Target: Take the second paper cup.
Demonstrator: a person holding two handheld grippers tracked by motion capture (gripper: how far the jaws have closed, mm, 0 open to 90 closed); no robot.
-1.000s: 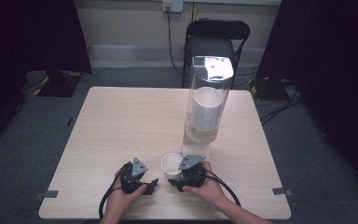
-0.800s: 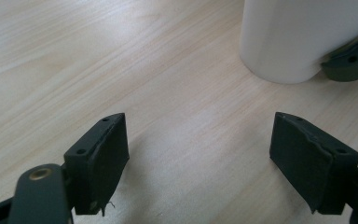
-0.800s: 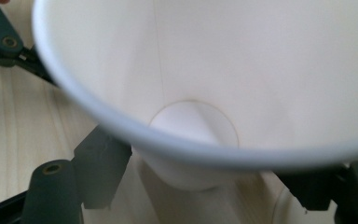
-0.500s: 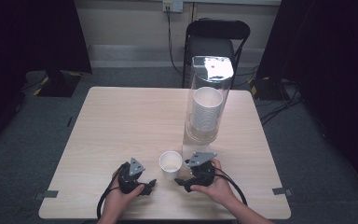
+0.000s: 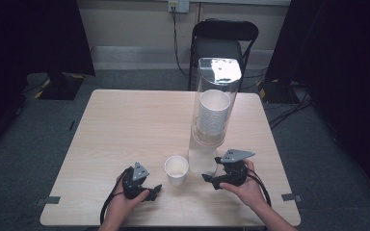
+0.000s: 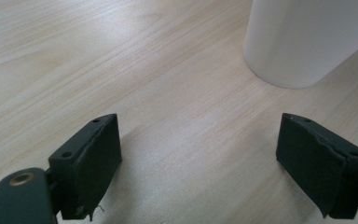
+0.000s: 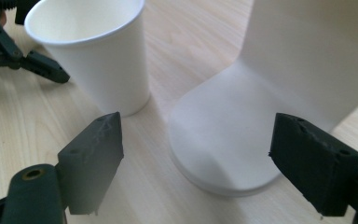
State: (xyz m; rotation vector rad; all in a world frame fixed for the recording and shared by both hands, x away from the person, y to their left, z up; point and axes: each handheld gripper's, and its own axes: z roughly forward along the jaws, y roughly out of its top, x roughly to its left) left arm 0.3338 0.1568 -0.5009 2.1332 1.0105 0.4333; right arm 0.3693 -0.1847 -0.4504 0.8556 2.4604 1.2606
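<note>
Standing upright on table (image 5: 125, 125), paper cup (image 5: 177, 170) between left gripper (image 5: 155, 191) and right gripper (image 5: 209, 180); both jaws spread wide, empty; right jaws just opened, beside dispenser (image 5: 211, 120) base.

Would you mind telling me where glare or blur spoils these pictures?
High view: glare whitens the dispenser's top, and the room around the table is dark. Right gripper view: the dispenser's base looks soft and hazy, while the paper cup is sharp. Left gripper view: evenly lit, wood grain crisp.

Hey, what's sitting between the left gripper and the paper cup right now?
Nothing: bare table between the left gripper and the paper cup, seen in the high view.
</note>
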